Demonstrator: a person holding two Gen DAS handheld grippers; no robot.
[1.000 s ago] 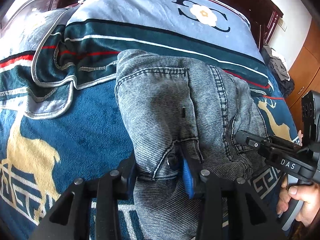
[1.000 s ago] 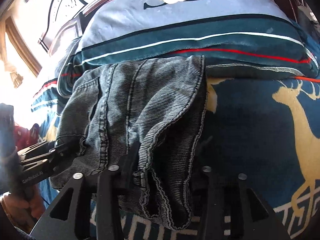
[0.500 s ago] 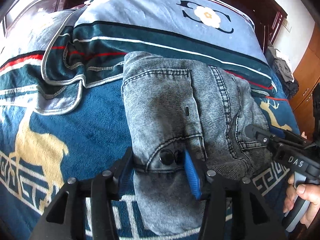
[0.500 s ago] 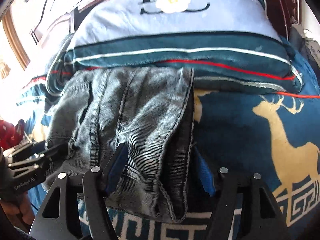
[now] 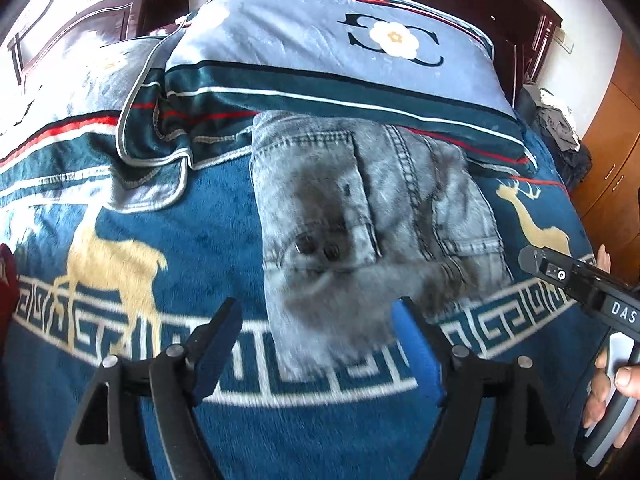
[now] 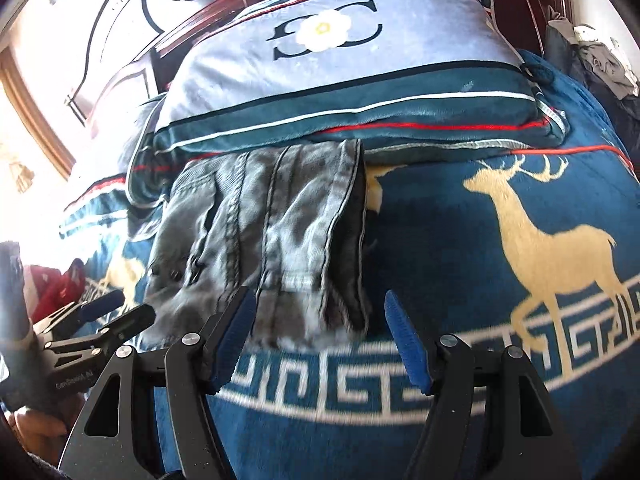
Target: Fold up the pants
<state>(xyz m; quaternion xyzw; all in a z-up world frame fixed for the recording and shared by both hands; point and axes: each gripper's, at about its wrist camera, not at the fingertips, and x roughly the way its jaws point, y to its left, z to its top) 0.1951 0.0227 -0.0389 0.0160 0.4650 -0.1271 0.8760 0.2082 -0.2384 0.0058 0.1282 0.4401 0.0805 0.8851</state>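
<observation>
Two grippers: both clear of the cloth, each with blue-padded fingers.
Left gripper [image 5: 316,344]: jaws wide and opening; nothing pressed between the pads; the near edge of the pants shows in the gap beyond the tips, not touched.
Right gripper [image 6: 320,336]: jaws spread apart; pads bare; the near hem of the pants lies just past the tips, apart from them.
Pants [image 5: 360,216]: grey washed denim, folded into a compact bundle, lying flat on the blanket; far edge tucked against the pillow front, near edge on the white key-pattern band; two dark buttons show on the top layer; stitched seams run from far to near.
Pants, right view [image 6: 276,240]: same bundle, its right folded edge thick and dark, layers stacked.
Blanket [image 5: 208,240]: deep blue plush with gold deer and a white key border; covers the bed under the pants.
Pillow [image 5: 328,68]: pale blue with a white flower emblem, teal, white and red stripes along the front; lies behind the pants.
Second pillow [image 5: 100,76]: left of the first, same pattern, partly washed out by light.
Headboard [image 6: 132,20]: dark carved wood behind the pillows.
Hand [image 5: 608,392]: at the right edge of the left view, gripping the handle of the right gripper.
Clothes heap [image 5: 560,128]: grey and dark items beside the bed at far right; details unclear.
Containers: contents not applicable; wooden cabinet [image 5: 612,152] doors at far right closed.
</observation>
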